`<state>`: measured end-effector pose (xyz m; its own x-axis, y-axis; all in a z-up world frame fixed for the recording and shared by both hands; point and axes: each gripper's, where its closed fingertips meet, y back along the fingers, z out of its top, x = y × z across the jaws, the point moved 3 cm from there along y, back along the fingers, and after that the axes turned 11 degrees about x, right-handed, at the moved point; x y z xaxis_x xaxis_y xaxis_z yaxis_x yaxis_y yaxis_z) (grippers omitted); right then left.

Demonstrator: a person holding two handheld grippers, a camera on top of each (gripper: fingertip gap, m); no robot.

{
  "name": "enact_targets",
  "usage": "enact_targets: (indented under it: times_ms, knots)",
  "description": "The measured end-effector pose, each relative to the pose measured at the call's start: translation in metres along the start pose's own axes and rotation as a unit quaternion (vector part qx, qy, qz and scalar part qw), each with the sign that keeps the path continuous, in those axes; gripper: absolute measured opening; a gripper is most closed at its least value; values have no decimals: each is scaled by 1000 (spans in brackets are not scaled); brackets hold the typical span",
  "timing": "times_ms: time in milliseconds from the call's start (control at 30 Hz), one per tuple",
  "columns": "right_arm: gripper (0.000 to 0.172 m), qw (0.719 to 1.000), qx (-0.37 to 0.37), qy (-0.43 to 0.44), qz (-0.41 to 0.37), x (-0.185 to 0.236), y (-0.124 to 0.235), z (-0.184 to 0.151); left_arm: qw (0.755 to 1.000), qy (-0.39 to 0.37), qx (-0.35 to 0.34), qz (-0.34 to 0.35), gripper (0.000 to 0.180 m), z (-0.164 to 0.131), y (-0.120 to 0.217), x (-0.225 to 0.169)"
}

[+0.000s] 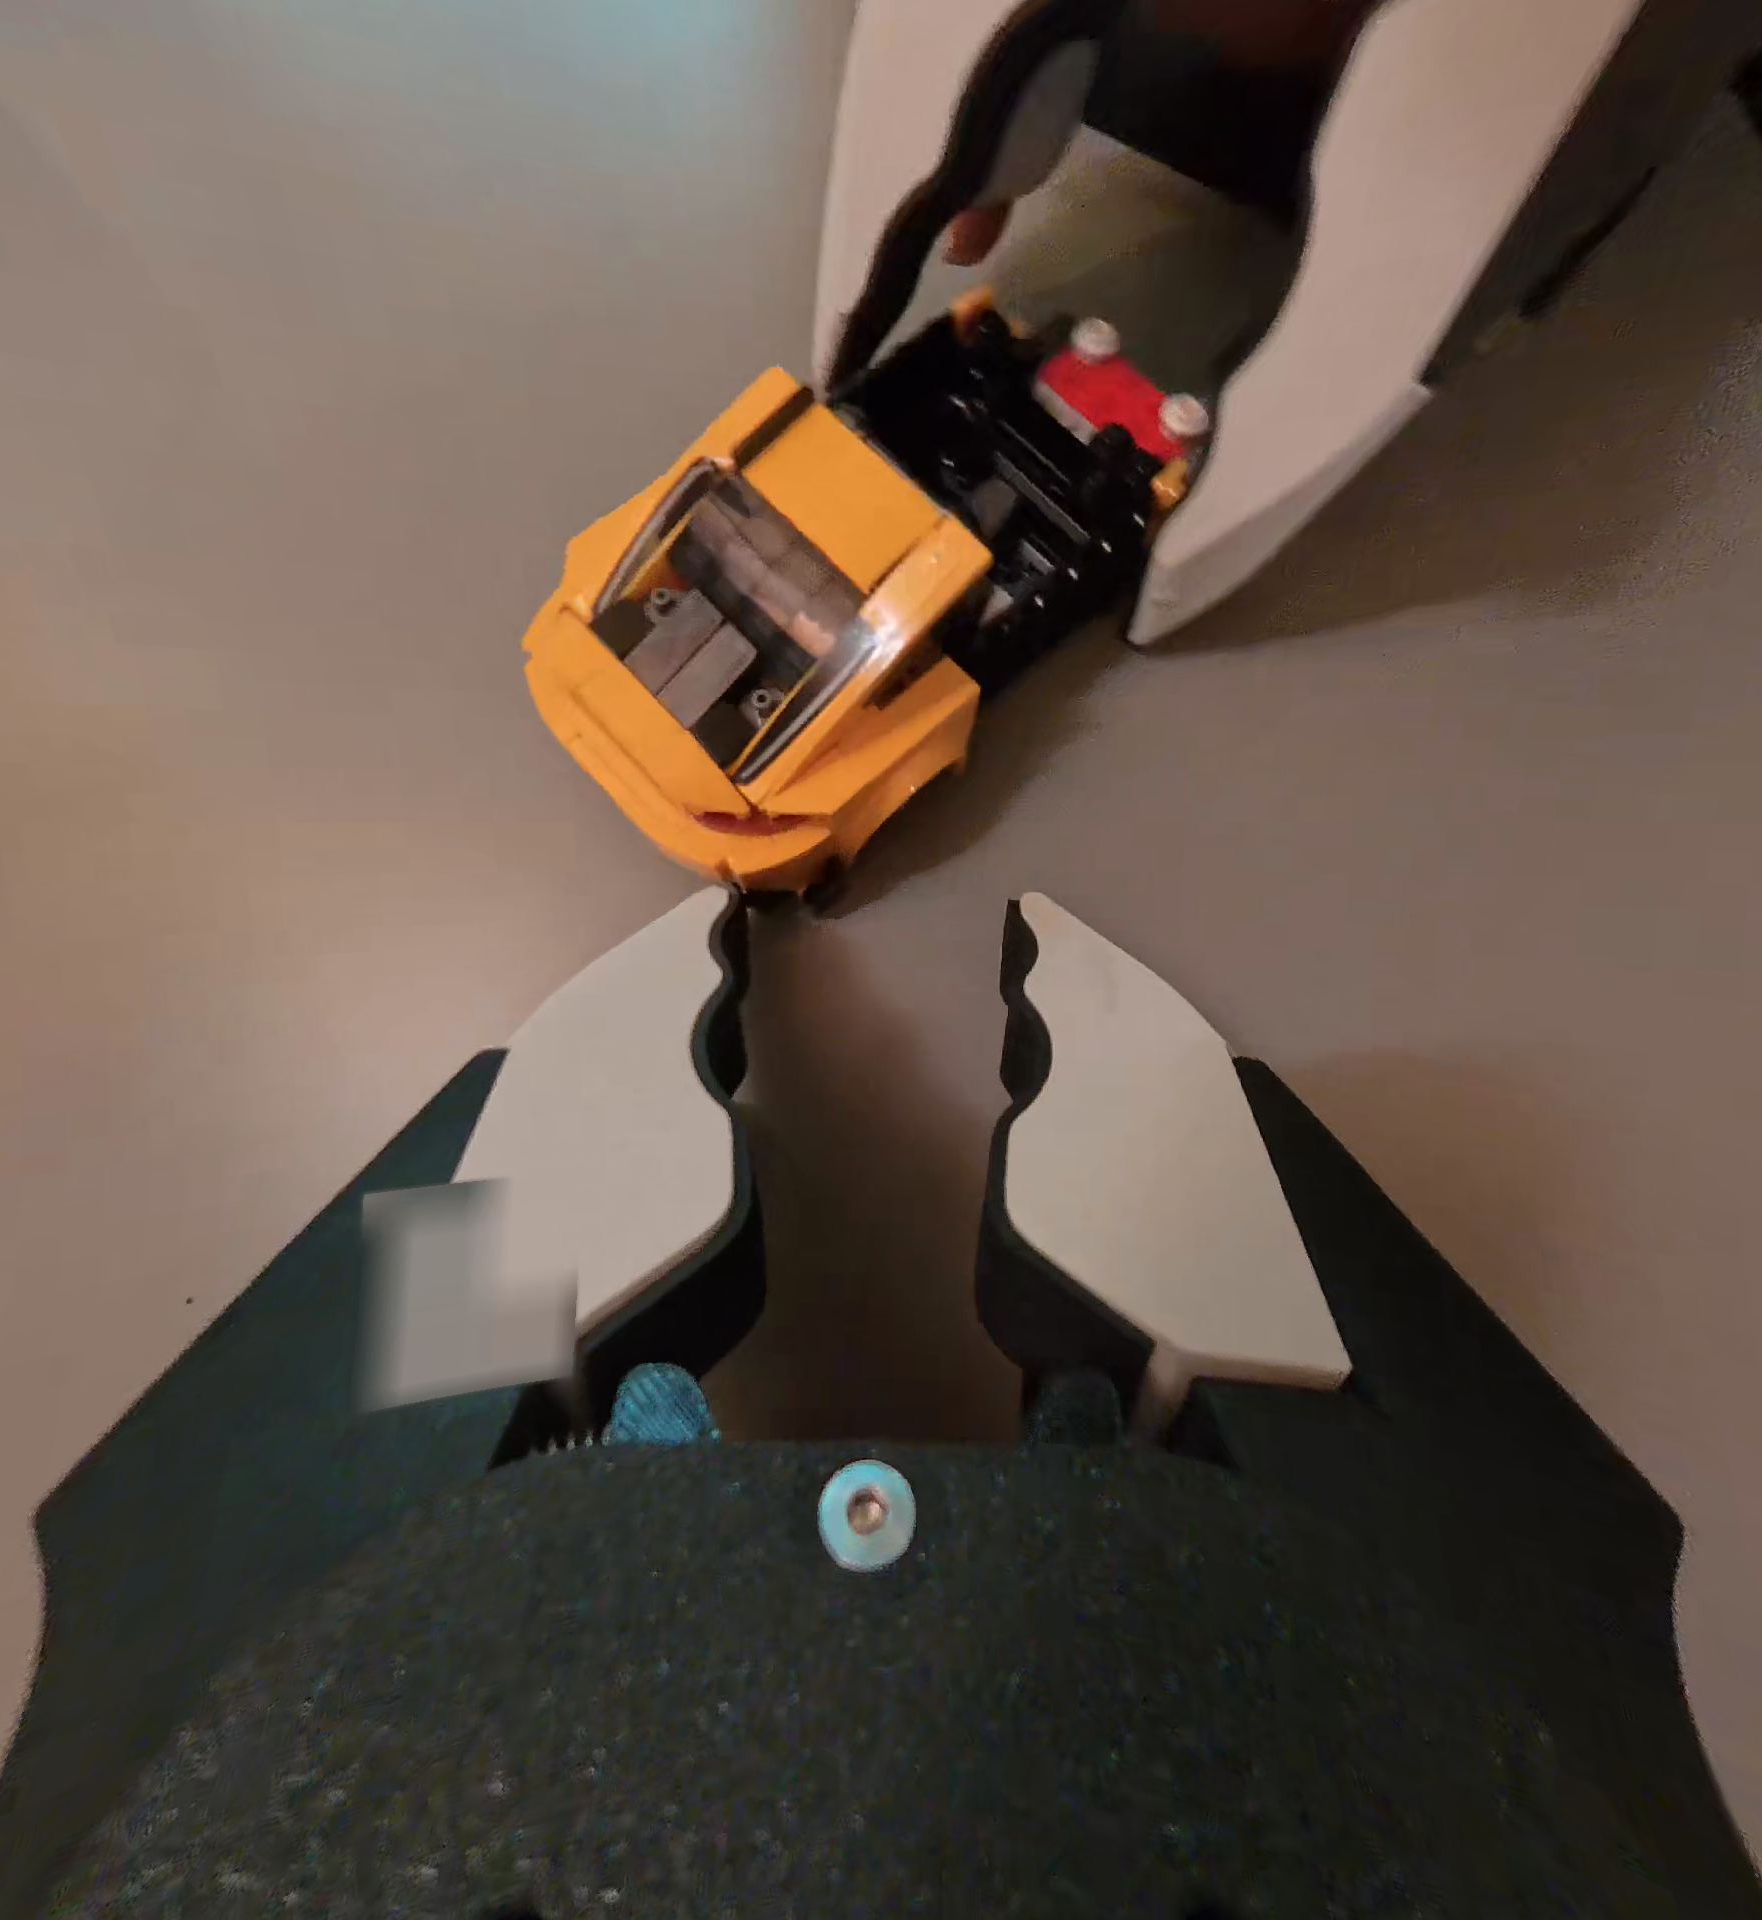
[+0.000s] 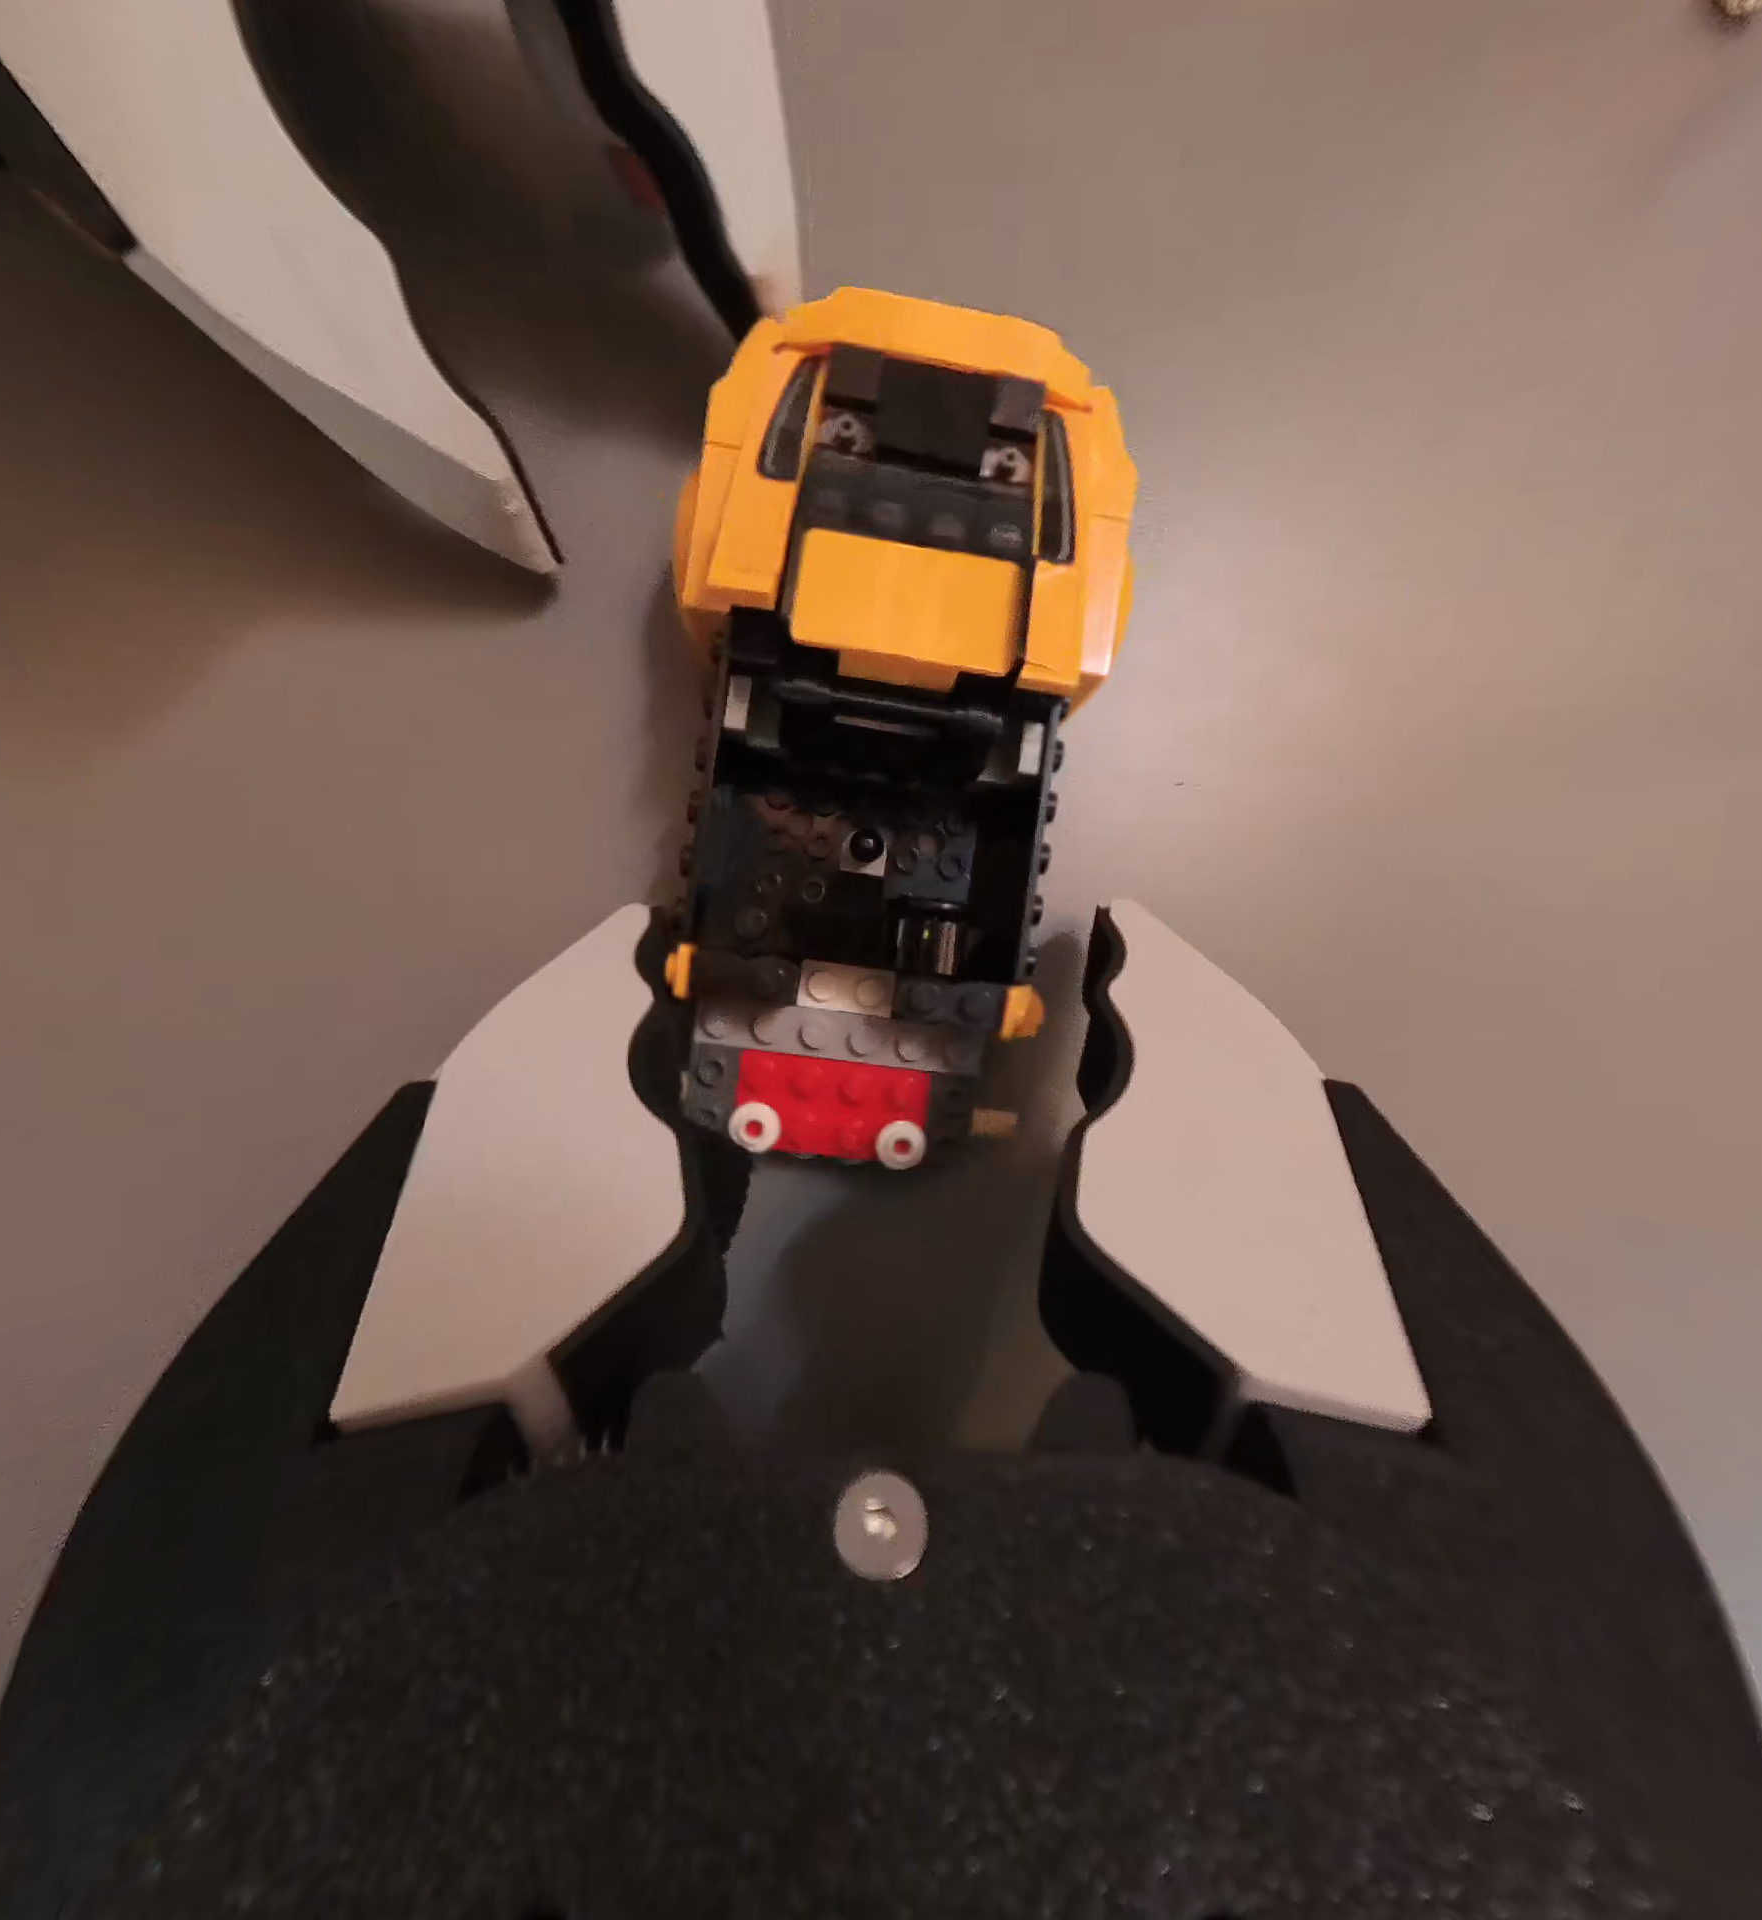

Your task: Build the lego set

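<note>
Left wrist view shows the left tool (image 1: 872, 904) open and holding nothing, its left fingertip (image 1: 716, 914) just at the orange end of a brick-built toy car (image 1: 763, 644) resting on the grey counter (image 1: 233, 520). No counter edge is visible. The right tool (image 2: 872, 925) is open around the car's black and red end; its left pad (image 2: 653, 1039) is against the car and the right pad stands clear.

Each camera sits on its own hand-held gripper, looking steeply down along the fingers at the table (image 1: 233, 520) from close range. The two views face each other from opposite ends of the brick car (image 1: 752, 644), which both share; each also catches the other's fingers at its top edge.
</note>
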<state>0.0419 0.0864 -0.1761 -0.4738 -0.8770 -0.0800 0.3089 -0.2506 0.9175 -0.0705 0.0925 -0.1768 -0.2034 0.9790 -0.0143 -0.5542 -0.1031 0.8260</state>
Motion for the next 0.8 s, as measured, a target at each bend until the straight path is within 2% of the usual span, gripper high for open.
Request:
enact_targets:
  times_ms: [67, 267, 667, 800]
  knots:
    - [70, 1000, -3, 21, 16, -6, 0, -2, 1000, 0, 4, -5, 45, -1, -1, -1]
    - [68, 995, -6, 82, 58, -13, -1, -2, 1000, 10, 3, 3, 49, -3, -1, 4]
    - [66, 972, 4, 200, 128, -14, -6, 9, 998, -15, -37, 46, 76, 10, -4, 9]
    - [66, 963, 8, 215, 162, -18, -6, 11, 998, -16, -35, 56, 73, 9, -4, 11]
